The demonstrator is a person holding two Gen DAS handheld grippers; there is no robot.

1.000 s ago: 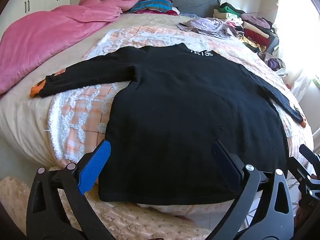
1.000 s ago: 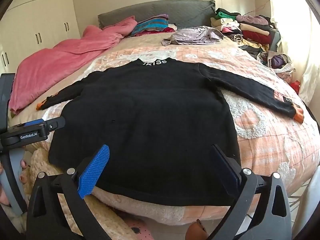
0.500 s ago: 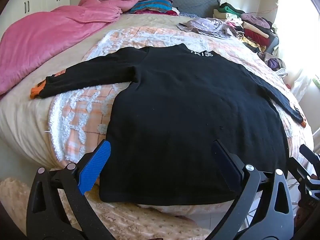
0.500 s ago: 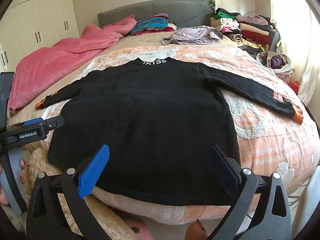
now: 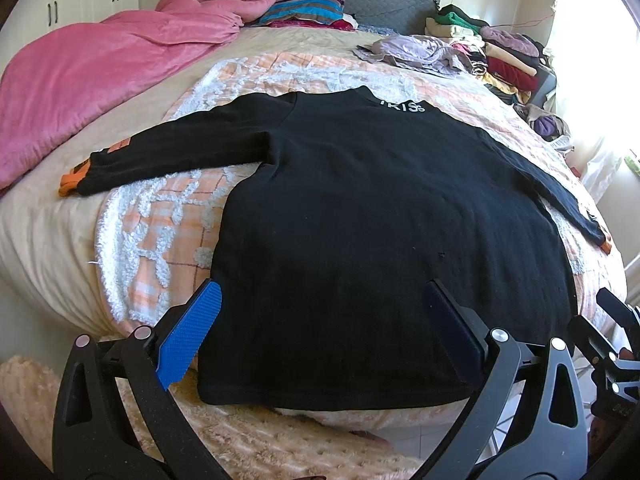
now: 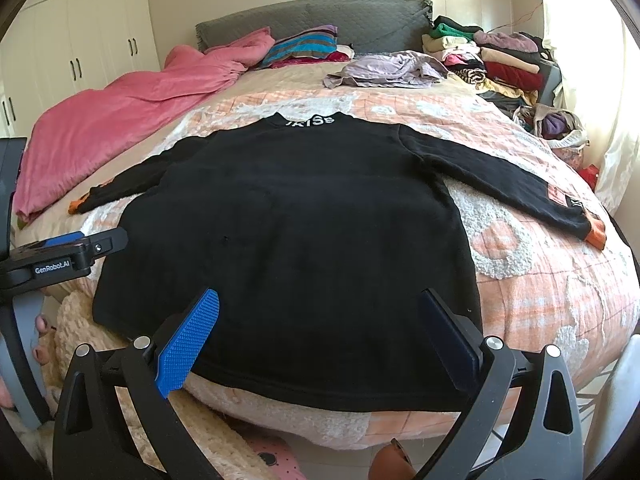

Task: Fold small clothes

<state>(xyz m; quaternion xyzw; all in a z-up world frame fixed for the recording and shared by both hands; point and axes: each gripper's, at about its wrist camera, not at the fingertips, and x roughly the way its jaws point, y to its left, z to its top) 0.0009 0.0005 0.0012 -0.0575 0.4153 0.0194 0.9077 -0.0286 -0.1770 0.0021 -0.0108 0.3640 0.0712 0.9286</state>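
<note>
A black long-sleeved sweater [image 5: 360, 208] [image 6: 304, 216] lies flat on the bed, back up, both sleeves spread out, orange cuffs at the ends, white letters on the collar. Its hem hangs at the bed's near edge. My left gripper [image 5: 320, 336] is open, hovering just above the hem with nothing between its blue pads. My right gripper [image 6: 316, 340] is open too, over the hem's right half. The left gripper's body [image 6: 60, 264] shows at the left edge of the right wrist view.
A pink blanket [image 5: 100, 64] covers the bed's left side. Folded clothes [image 6: 492, 56] are piled at the far right, a lilac garment [image 6: 384, 68] lies near the grey headboard [image 6: 312, 16]. A fluffy cream rug [image 5: 240, 440] lies below the bed edge. White wardrobes [image 6: 80, 40] stand left.
Both grippers have drifted very slightly; the sweater lies as before and both stay open.
</note>
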